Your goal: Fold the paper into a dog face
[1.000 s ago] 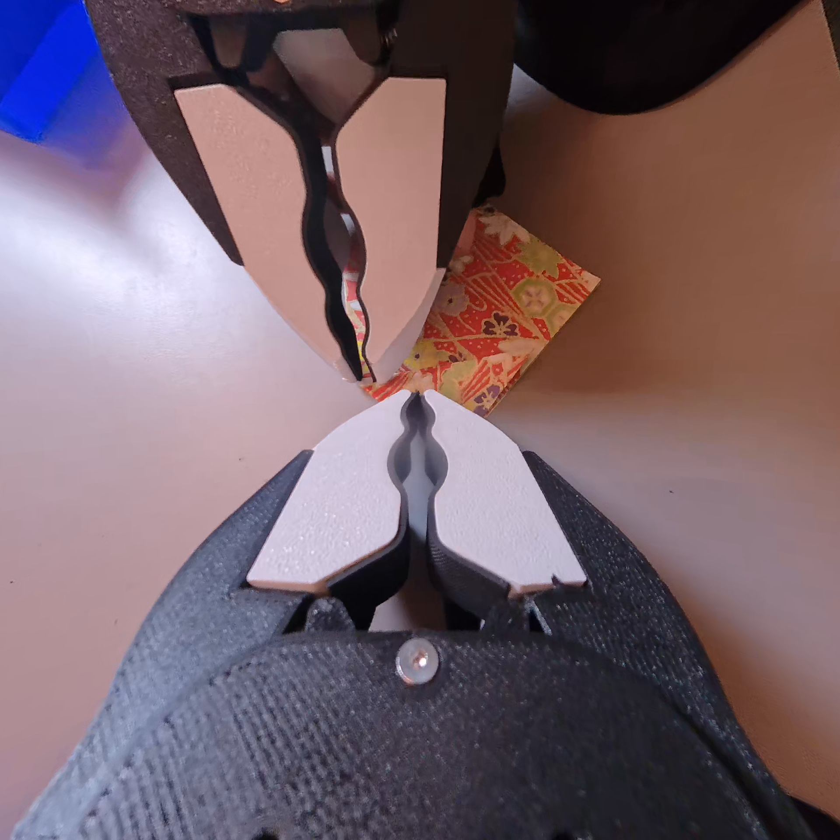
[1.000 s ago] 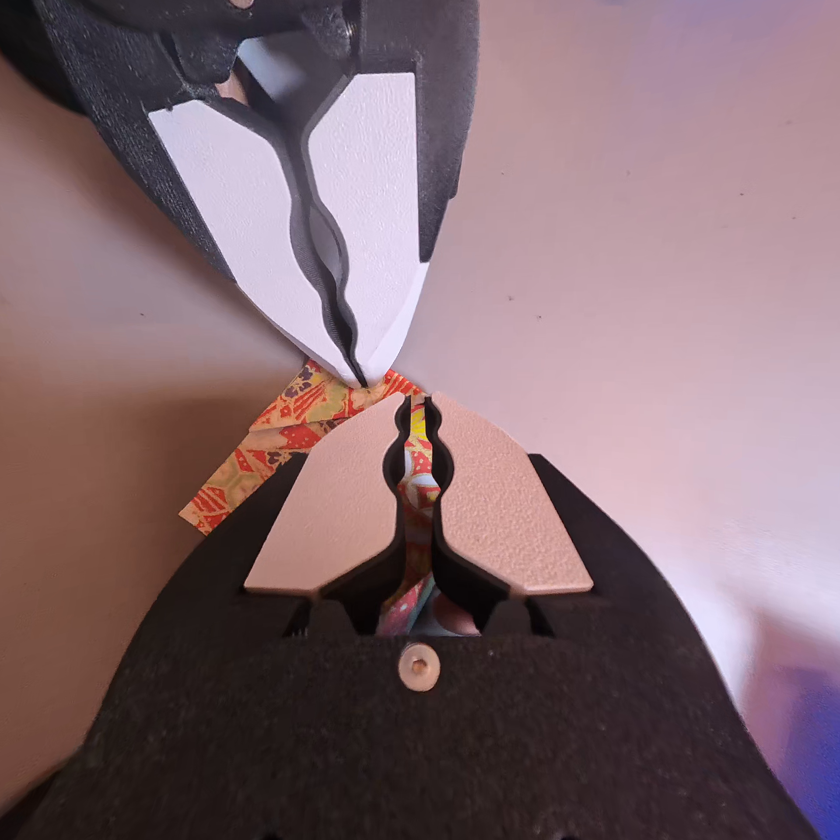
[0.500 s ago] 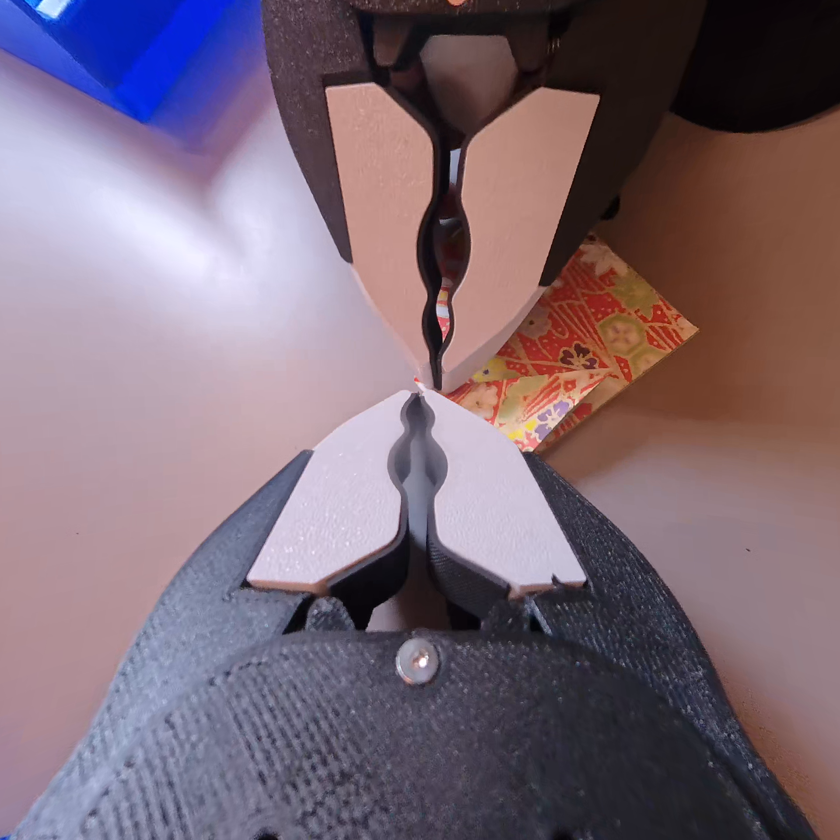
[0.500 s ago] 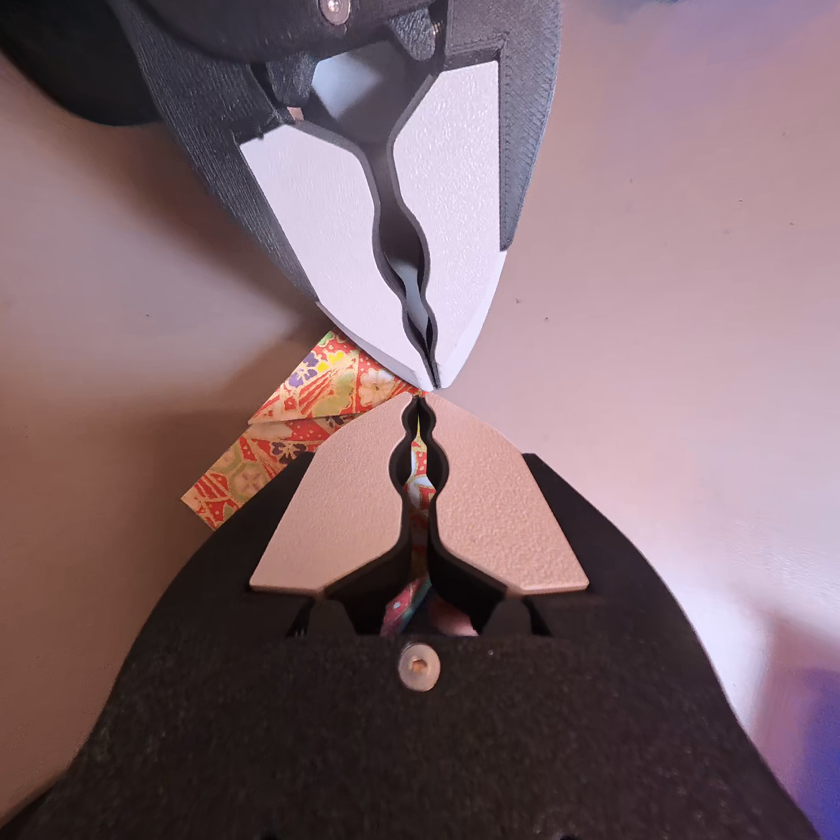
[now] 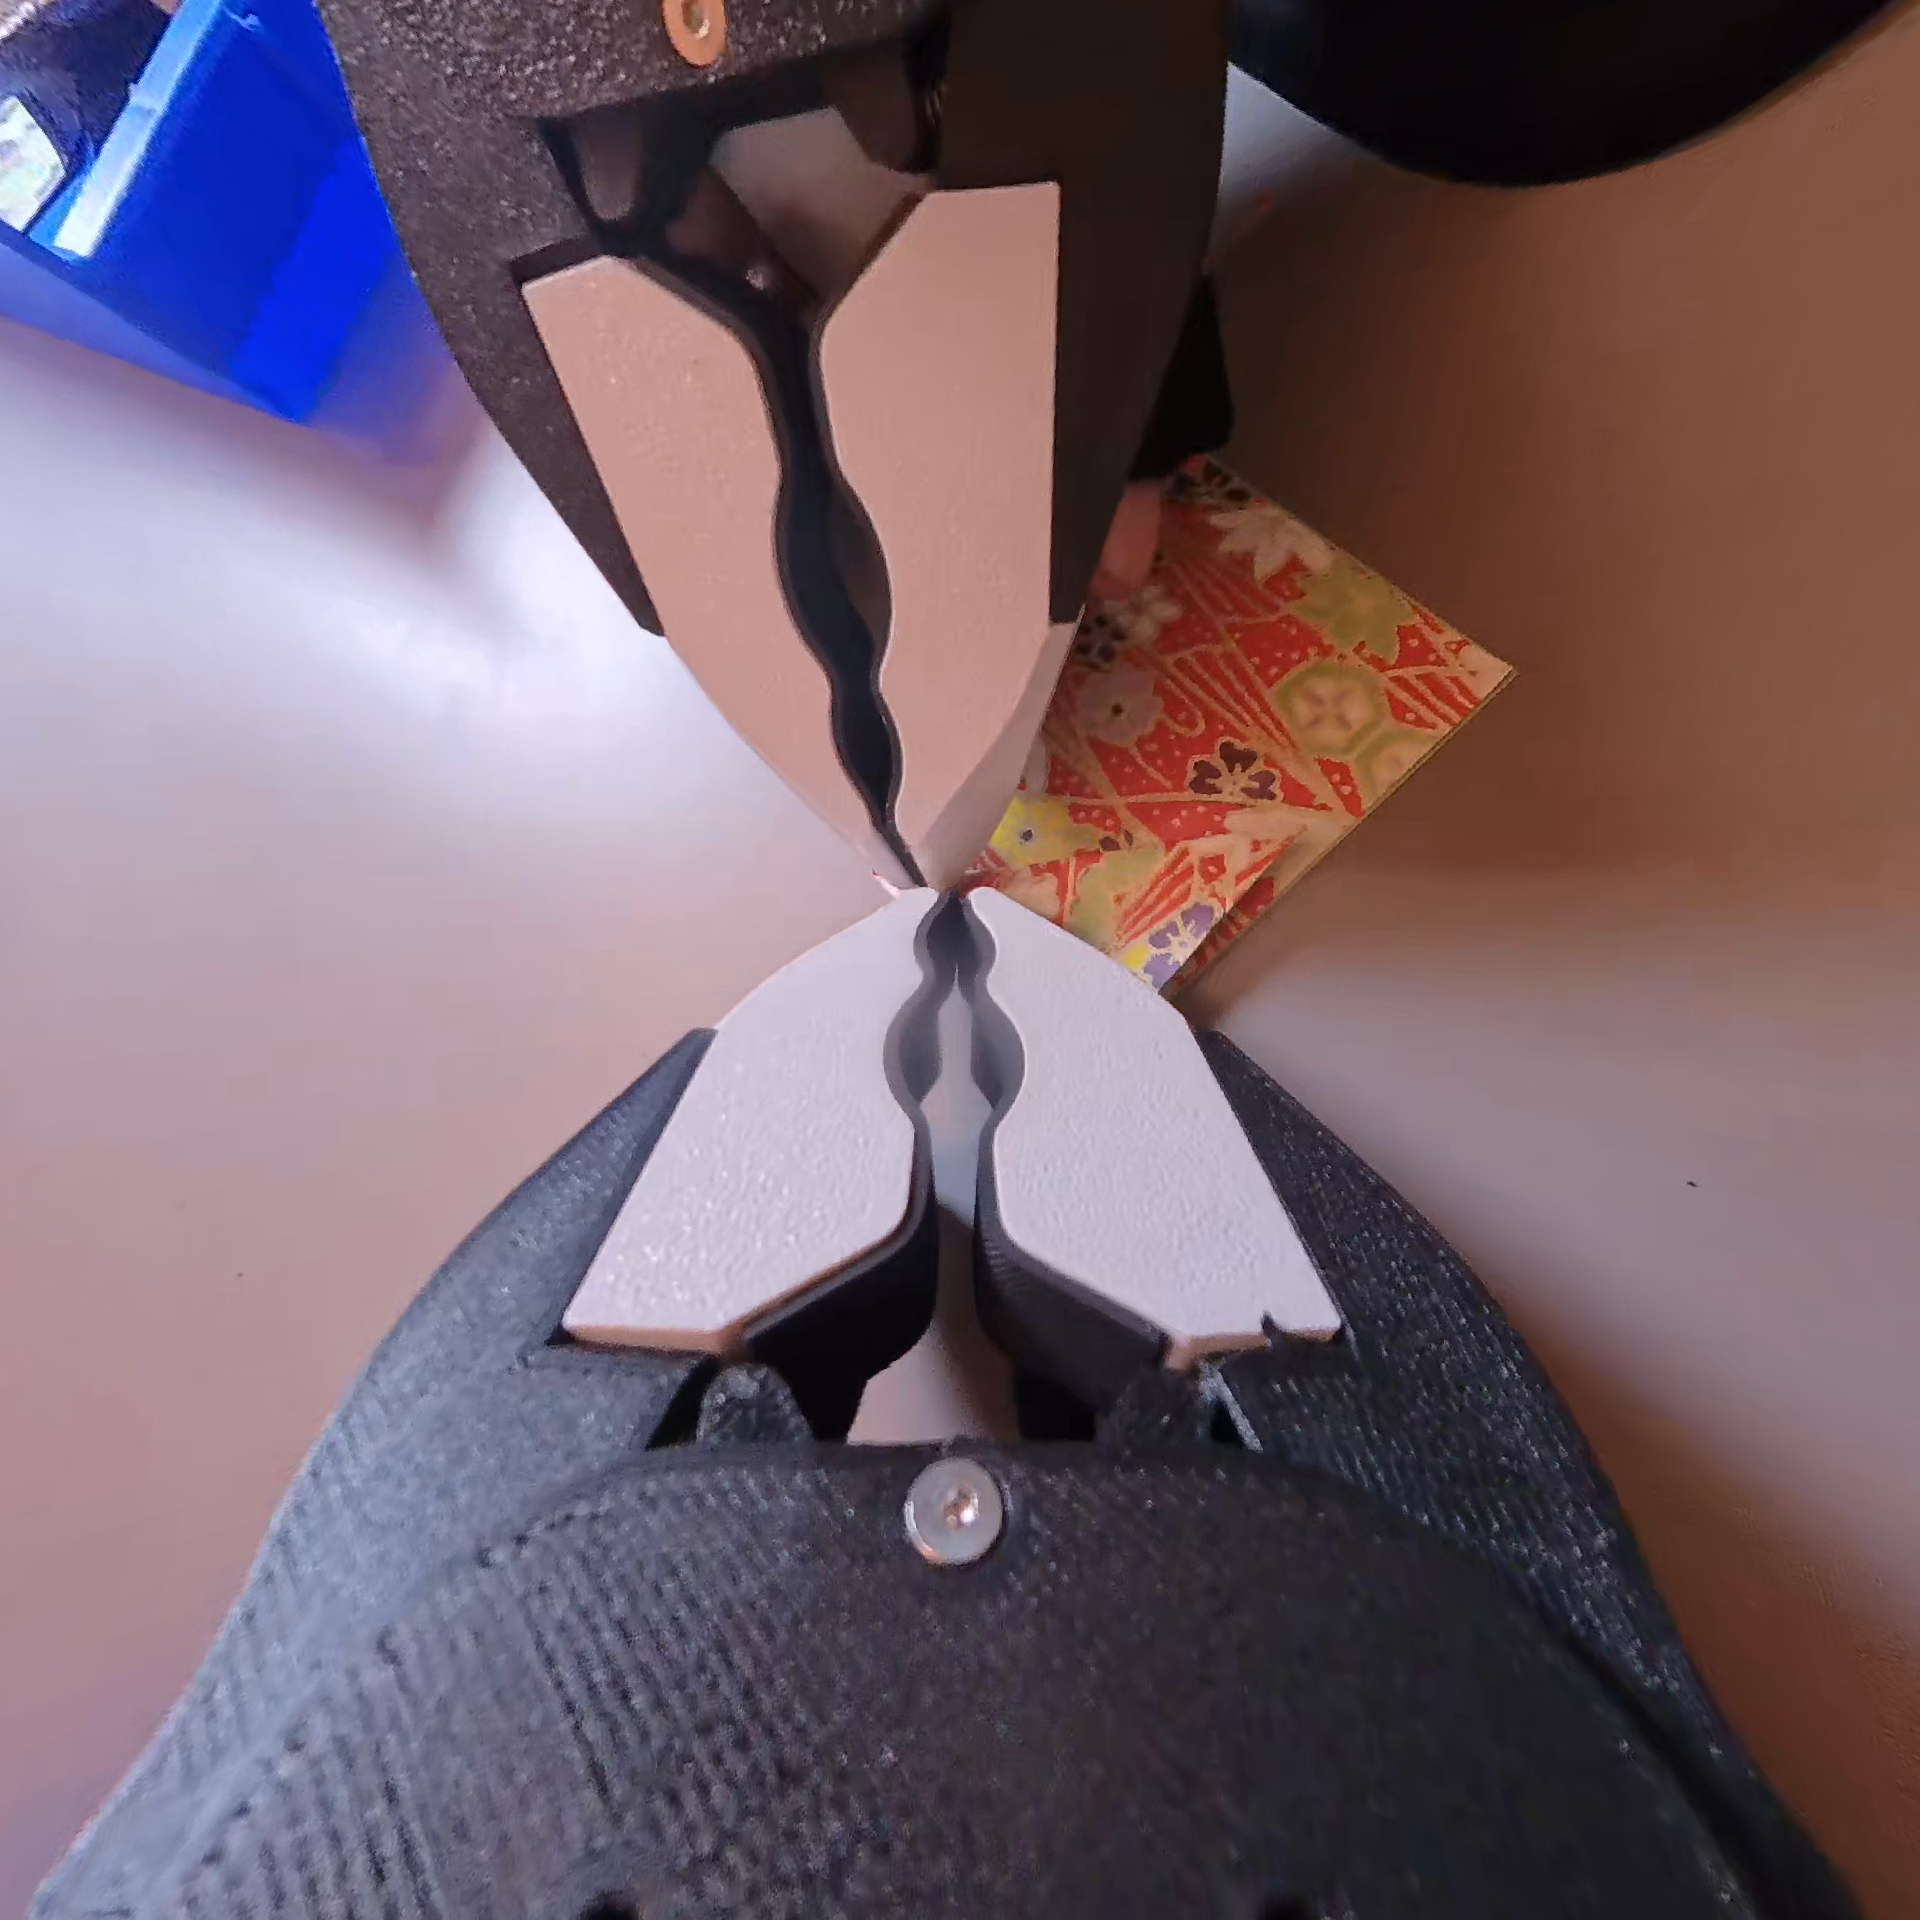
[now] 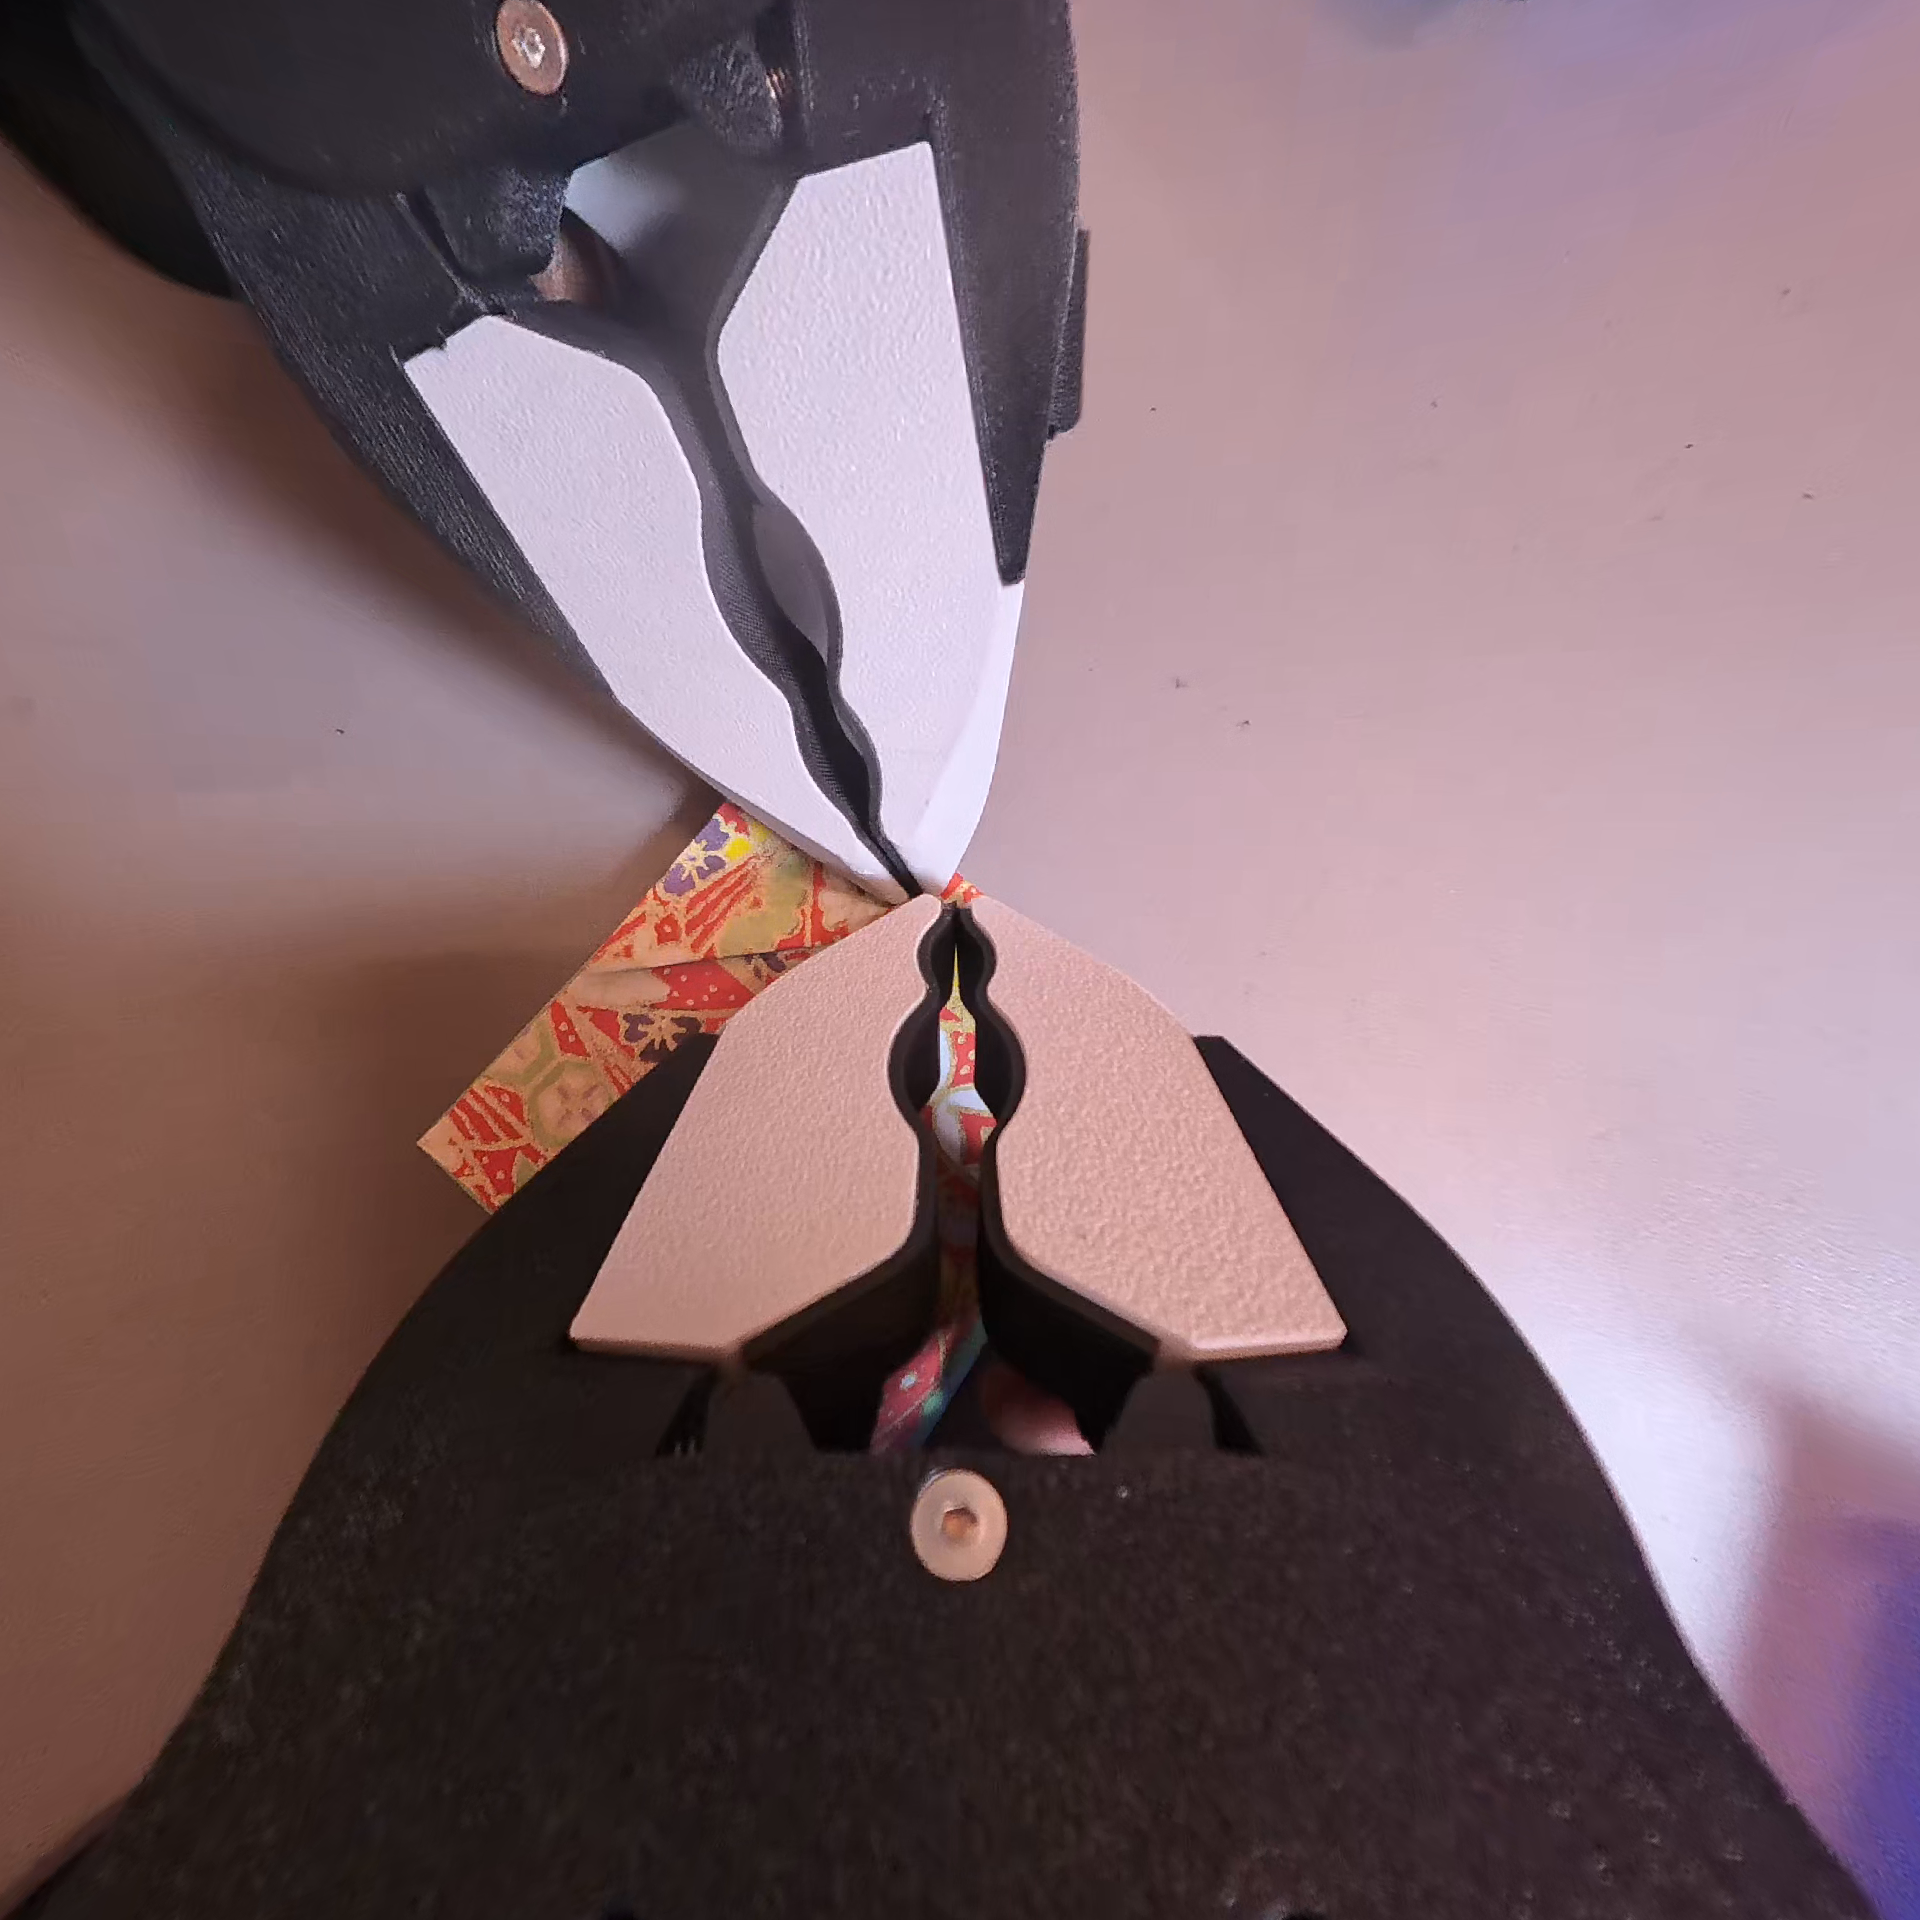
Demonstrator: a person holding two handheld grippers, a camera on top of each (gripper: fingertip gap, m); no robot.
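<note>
The patterned origami paper [image 5: 1236, 748] lies folded on the desk [image 5: 364, 935]. Left gripper [image 5: 943, 909] and right gripper [image 6: 948, 914] meet tip-to-tip, jaws closed on one corner. Opposing pulls could tear it.

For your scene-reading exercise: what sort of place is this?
Probably an indoor craft or work table: a plain pale tabletop, patterned origami paper lying on it, and a blue bin at the edge.

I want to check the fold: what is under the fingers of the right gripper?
The patterned paper lies under the right gripper, showing through the slot between its fingers. The fold beneath is covered, so its shape cannot be seen.
</note>
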